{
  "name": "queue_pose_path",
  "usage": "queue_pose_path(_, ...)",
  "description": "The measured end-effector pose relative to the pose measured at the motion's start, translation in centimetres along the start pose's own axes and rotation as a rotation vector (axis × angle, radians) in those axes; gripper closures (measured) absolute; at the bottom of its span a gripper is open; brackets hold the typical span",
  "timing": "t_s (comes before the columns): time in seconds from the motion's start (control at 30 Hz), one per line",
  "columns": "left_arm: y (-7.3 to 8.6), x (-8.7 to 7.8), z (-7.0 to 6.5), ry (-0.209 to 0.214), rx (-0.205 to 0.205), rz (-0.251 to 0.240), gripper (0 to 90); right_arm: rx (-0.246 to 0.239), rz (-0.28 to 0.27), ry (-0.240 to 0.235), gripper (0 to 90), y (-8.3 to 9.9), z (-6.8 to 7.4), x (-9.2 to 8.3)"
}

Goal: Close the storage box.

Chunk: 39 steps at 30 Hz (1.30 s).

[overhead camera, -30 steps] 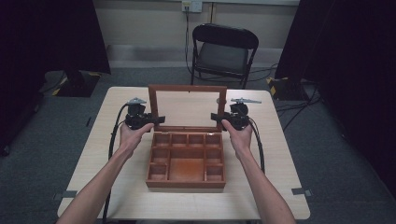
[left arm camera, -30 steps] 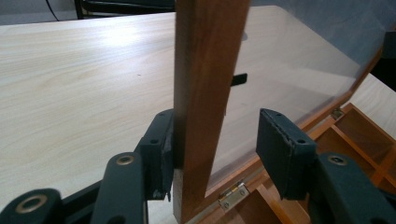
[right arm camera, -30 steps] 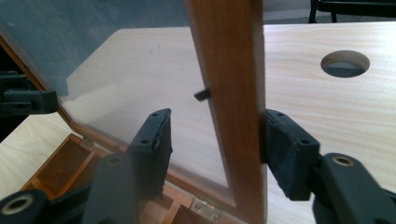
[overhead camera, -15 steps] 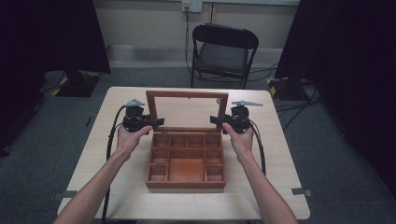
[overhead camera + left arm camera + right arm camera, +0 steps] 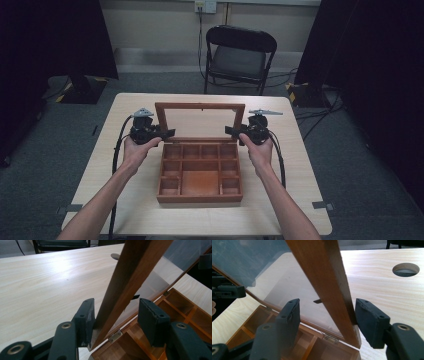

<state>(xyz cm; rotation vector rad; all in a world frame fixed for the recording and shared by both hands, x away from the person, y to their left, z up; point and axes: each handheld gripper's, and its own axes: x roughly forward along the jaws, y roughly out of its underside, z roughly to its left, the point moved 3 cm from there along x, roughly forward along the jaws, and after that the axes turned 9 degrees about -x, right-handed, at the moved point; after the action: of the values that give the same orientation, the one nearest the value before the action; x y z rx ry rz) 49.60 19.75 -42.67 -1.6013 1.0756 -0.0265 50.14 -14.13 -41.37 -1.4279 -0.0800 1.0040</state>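
Smooth brown wooden box [image 5: 199, 192], glass-paned lid [image 5: 201, 106]

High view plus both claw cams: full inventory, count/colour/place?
box: 1, brown wood, compartmented, table centre
lid: 1, brown frame with clear pane, standing open at the box's far edge
table: 1, pale wood
table hole: 1, round, beyond the lid
chair: 1, black, behind the table
left claw: 1, black, open around the lid's left rail
right claw: 1, black, open around the right rail, jaws just been opening
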Motion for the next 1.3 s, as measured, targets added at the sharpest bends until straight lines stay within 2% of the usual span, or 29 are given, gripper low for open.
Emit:
queue_pose_path(0.37, 0.3, -0.4, -0.4, -0.011, 0.021, 0.011, 47.4, -0.012, -0.013, -0.006, 35.2, 0.1, 0.6, -0.9)
queue_pose_path(0.43, 0.4, -0.5, -0.4, -0.005, 0.031, 0.013, 47.3, -0.016, -0.012, -0.006, 34.8, 0.1, 0.7, -0.9)
queue_pose_path(0.47, 0.5, -0.5, -0.4, 0.013, 0.028, 0.001, 47.0, -0.025, -0.01, -0.006, 33.0, 0.2, 0.8, -1.0)
queue_pose_path(0.63, 0.7, -0.7, -0.6, 0.014, 0.035, 0.002, 46.0, -0.036, -0.007, -0.005, 31.1, 0.3, 1.1, -1.2)
queue_pose_path(0.73, 0.8, -0.8, -0.7, 0.021, 0.027, -0.002, 45.8, -0.043, -0.004, -0.008, 30.7, 0.3, 1.2, -1.3)
queue_pose_path(0.9, 1.0, -1.1, -1.0, 0.03, 0.036, 0.002, 44.4, -0.048, -0.004, -0.016, 30.3, 0.7, 1.3, -1.8)
queue_pose_path(0.93, 1.1, -1.3, -1.1, 0.032, 0.046, 0.008, 44.3, -0.064, -0.003, -0.018, 29.4, 0.9, 1.4, -2.1)
queue_pose_path(1.17, 1.4, -1.6, -1.3, 0.033, 0.056, 0.02, 42.5, -0.036, 0.005, -0.034, 29.0, 1.3, 1.6, -2.8)
queue_pose_path(1.3, 1.3, -2.2, -1.5, 0.025, 0.056, 0.015, 36.1, -0.037, 0.006, -0.04, 29.2, 1.6, 1.9, -3.2)
